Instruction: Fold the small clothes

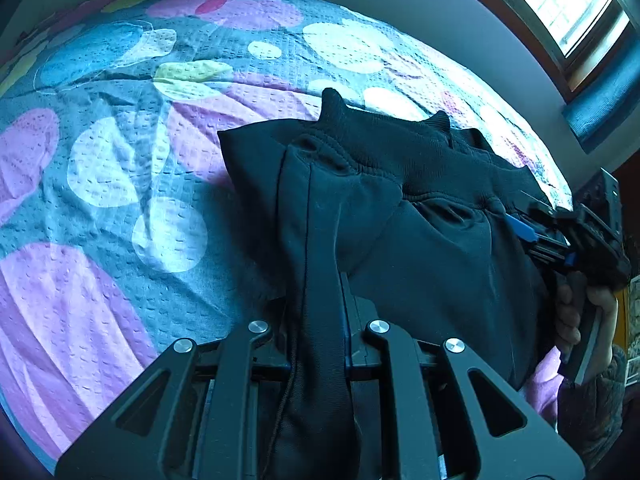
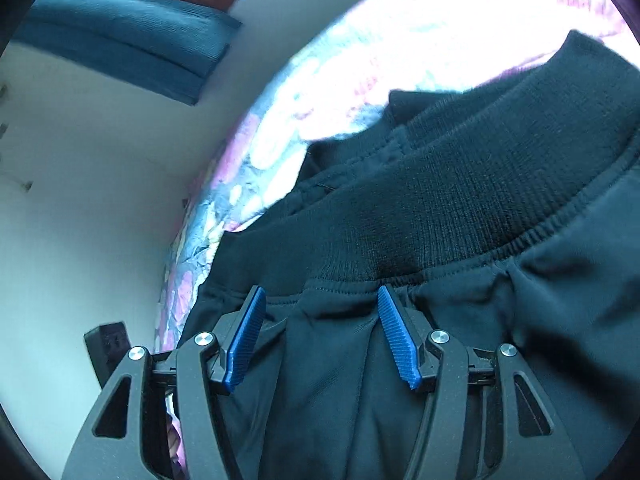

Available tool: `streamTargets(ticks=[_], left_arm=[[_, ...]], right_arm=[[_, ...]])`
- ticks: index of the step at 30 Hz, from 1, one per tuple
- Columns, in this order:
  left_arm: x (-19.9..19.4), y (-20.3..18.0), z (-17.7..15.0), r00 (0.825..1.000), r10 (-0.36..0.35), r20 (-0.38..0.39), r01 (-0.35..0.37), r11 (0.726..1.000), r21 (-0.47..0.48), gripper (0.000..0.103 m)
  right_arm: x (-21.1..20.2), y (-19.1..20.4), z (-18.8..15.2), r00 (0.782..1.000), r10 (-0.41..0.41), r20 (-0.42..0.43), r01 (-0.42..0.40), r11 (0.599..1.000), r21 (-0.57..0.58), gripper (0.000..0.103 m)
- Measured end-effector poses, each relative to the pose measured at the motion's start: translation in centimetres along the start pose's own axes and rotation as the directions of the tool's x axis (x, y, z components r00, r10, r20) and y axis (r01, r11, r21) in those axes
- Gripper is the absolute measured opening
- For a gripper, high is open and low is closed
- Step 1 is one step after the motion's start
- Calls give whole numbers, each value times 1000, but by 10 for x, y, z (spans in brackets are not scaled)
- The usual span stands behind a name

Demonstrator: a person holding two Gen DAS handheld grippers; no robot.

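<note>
Black sweatpants (image 1: pixel 420 216), ribbed waistband (image 2: pixel 460 184) up, held above the bed's right edge. Left gripper (image 1: pixel 320 300): fingers clamped on a fabric fold. Right gripper (image 2: pixel 320 336): blue-padded fingers (image 2: pixel 244 336) apart, fabric between. Spotted bedspread (image 1: pixel 120 168) beneath; window (image 1: pixel 568 4) beyond.

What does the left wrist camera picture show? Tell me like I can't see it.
The left gripper is shut on black clothes, lifted over a bedspread with colourful spots. The right gripper is at the clothes' far side; a window is top right.
</note>
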State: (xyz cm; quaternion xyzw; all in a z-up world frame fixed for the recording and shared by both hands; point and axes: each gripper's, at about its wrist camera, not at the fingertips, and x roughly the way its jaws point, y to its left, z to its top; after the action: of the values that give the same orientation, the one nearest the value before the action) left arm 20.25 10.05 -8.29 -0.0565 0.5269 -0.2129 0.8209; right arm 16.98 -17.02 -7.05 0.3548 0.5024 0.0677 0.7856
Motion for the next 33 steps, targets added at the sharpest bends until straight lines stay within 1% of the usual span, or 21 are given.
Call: streamTargets(ticks=[1, 5, 7, 9, 10, 11, 12, 13, 14, 15, 17, 20, 23, 24, 25, 26, 27, 29, 33], left_arm=[[-1, 0, 0, 1000, -6, 0, 6, 1000, -1, 15], [-3, -2, 1, 1000, 2, 3, -2, 1000, 14, 15], [-2, -2, 1, 1000, 6, 0, -6, 1000, 15, 15], [0, -2, 0, 1000, 15, -5, -15, 1000, 9, 15], [1, -2, 1, 1000, 16, -6, -16, 1000, 6, 15], [1, -1, 1, 1000, 15, -6, -15, 1000, 2, 15], [2, 0, 1, 1000, 12, -9, -12, 1000, -9, 15], [2, 0, 2, 1000, 11, -11, -12, 1000, -17, 15], [2, 0, 2, 1000, 13, -12, -14, 1000, -22, 15], [0, -2, 3, 1000, 19, -10, -20, 1000, -22, 15], [-5, -6, 4, 1000, 27, 0, -27, 999, -18, 14], [-15, -16, 7, 999, 40, 13, -40, 999, -3, 14], [-22, -25, 9, 999, 50, 21, -51, 999, 20, 14], [-24, -28, 10, 998, 52, 22, -52, 998, 24, 13], [-25, -31, 11, 998, 53, 22, -53, 998, 26, 13], [-27, -34, 12, 998, 53, 23, -54, 998, 27, 13], [-29, -38, 14, 998, 52, 23, -52, 998, 29, 13], [-33, -47, 18, 999, 44, 20, -45, 999, 26, 13], [-45, -81, 27, 998, 61, 31, -63, 995, 72, 12]], right_arm=[[-7, 4, -5, 1000, -10, 10, 10, 1000, -11, 58], [-36, 9, -39, 999, 41, 28, -40, 999, -21, 58], [-49, 14, -61, 997, 65, 31, -63, 997, -43, 59], [-54, 17, -77, 998, 69, 11, -68, 996, -65, 59], [-53, 16, -84, 998, 58, -6, -58, 996, -73, 59], [-48, 13, -89, 999, 42, -31, -44, 996, -79, 62], [-40, 10, -92, 999, 24, -47, -28, 995, -95, 62], [-33, 6, -94, 999, 12, -39, -16, 993, -113, 62], [-33, 5, -95, 1000, 14, -20, -16, 992, -124, 62], [-34, 7, -96, 1000, 10, -6, -11, 990, -143, 64], [-35, 15, -96, 1000, 5, -3, -6, 982, -190, 68], [-45, 20, -97, 1000, -23, 19, 26, 982, -189, 68], [-59, 30, -103, 999, 18, 43, -8, 976, -217, 68], [-59, 31, -105, 999, 28, 30, -21, 975, -220, 68], [-54, 29, -109, 999, 36, -8, -37, 976, -214, 69], [-44, 25, -111, 998, 28, -47, -37, 977, -212, 69], [-41, 19, -114, 998, 27, -58, -39, 975, -220, 69], [-38, 11, -115, 997, 64, -51, -74, 973, -218, 69], [-46, 2, -108, 987, 145, -66, -153, 975, -160, 69]])
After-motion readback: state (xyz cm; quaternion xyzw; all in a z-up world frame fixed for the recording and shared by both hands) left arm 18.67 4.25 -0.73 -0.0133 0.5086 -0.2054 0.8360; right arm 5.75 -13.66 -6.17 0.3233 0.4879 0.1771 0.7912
